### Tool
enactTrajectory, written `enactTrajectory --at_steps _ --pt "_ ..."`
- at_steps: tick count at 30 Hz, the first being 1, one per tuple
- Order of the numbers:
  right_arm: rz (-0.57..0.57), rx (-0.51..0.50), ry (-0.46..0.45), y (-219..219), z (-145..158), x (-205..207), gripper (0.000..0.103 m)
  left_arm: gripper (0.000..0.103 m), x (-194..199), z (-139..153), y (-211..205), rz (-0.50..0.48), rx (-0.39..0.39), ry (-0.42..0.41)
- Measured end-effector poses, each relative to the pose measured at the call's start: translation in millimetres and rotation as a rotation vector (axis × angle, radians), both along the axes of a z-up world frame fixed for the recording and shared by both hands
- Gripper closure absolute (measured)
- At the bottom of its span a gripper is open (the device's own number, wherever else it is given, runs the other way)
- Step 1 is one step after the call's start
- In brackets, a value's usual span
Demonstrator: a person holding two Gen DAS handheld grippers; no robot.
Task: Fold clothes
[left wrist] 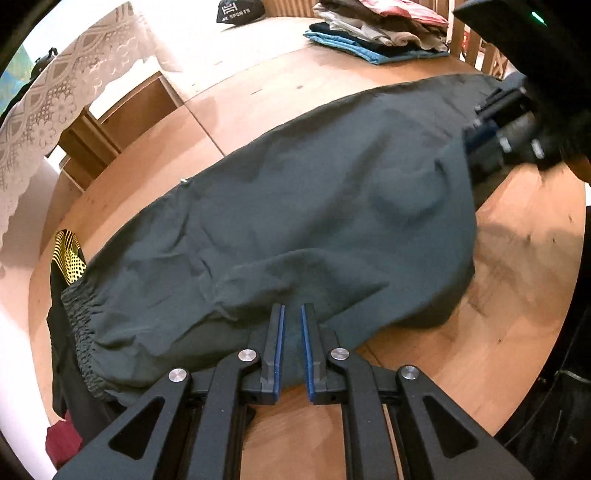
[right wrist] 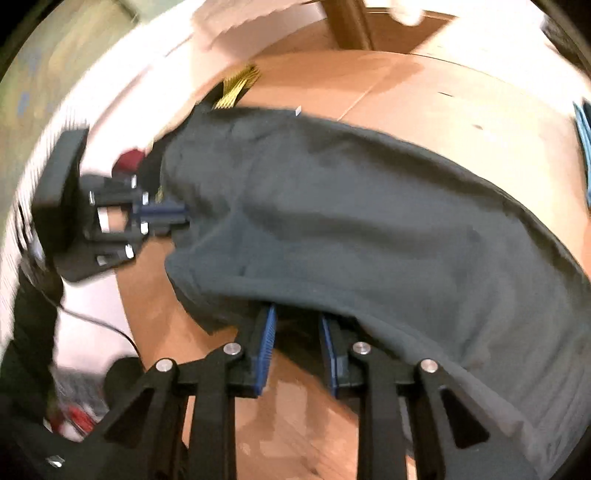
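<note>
Dark grey-green trousers point(left wrist: 295, 192) lie stretched across the round wooden table point(left wrist: 258, 92), with an elastic gathered end point(left wrist: 79, 325) at the left. My left gripper point(left wrist: 292, 314) is shut on the near edge of the cloth, which is pinched between its blue pads. In the blurred right wrist view the trousers point(right wrist: 351, 221) drape over the tips of my right gripper point(right wrist: 297, 317). Its pads stand apart, with dark cloth lying loosely over the gap. The left gripper point(right wrist: 183, 216) grips the cloth edge at the left there. The right gripper point(left wrist: 476, 147) shows blurred at the trousers' far right end.
A stack of folded clothes point(left wrist: 376, 33) sits at the table's far side, with a wooden chair point(left wrist: 476, 44) behind it. A black garment with a yellow pattern point(left wrist: 68, 254) and a dark red cloth point(left wrist: 62, 439) lie at the left edge. A lace cloth point(left wrist: 44, 110) hangs beyond.
</note>
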State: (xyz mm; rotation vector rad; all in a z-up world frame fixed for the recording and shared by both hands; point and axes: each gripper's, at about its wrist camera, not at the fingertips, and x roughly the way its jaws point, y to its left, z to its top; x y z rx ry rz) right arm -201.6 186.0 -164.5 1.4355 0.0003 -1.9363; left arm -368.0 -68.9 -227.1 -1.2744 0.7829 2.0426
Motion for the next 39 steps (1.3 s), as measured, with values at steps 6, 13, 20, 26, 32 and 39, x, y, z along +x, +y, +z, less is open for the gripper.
enactTrajectory --at_steps 6,13,20,26,32,39 --pt "0.026 0.067 -0.019 -15 -20 2 0.076 0.096 -28 13 -34 0.149 0.117 -0.052" --pt "-0.058 0.037 -0.034 -25 -31 -34 0.076 0.080 33 40 54 -0.167 0.141 -0.030" --pt "-0.094 0.000 -0.101 -14 -42 -53 0.076 0.067 21 -4 108 -0.237 -0.076 0.017" --pt "-0.029 -0.125 -0.114 -4 -25 -15 0.076 0.072 -40 -13 74 -0.044 -0.015 -0.072" --pt "0.031 -0.162 -0.219 -33 -42 -6 0.074 0.071 -39 -4 67 -0.060 0.002 -0.056" --pt "-0.008 -0.179 -0.235 -53 -41 -15 0.068 0.069 -24 7 35 -0.065 -0.028 -0.001"
